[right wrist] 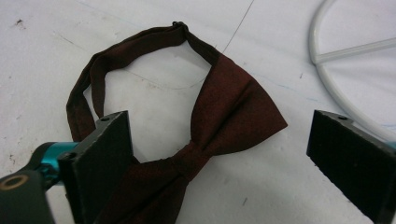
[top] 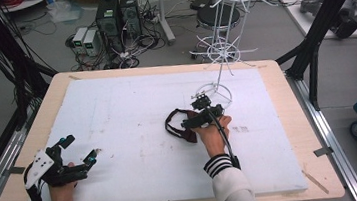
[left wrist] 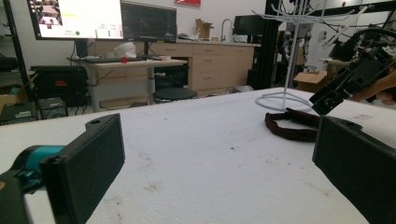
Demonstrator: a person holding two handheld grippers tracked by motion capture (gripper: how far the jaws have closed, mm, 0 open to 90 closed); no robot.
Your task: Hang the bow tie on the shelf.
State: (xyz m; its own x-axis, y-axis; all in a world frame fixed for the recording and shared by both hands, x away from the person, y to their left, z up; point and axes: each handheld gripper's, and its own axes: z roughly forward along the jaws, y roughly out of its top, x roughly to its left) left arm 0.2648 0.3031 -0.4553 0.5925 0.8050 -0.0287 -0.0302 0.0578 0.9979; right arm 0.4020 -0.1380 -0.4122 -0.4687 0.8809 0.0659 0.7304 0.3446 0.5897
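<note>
The dark red bow tie (right wrist: 224, 116) lies flat mid-tabletop, near the white wire rack (top: 221, 50). The right claw (right wrist: 224, 154) hangs over it, jaws apart, nothing picked up yet. The left claw (top: 79, 151) waits, jaws apart, at the near left corner.

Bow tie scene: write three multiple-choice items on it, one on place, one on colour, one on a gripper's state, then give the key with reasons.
1. Where does the bow tie lie?
A. On the white table top, beside the ring base of the white wire rack
B. Hung on a top arm of the rack
C. On the floor

2. What colour is the bow tie?
A. Bright yellow
B. Dark red-brown
C. White

3. How does the right gripper stand?
A. Shut on the rack
B. Shut on the strap
C. Jaws apart over the bow tie

Key: 1 A, the tie lies flat next to the rack's ring; 2 B, the right gripper view shows dark maroon cloth; 3 C, both pads stand clear, with the knot between them.
</note>
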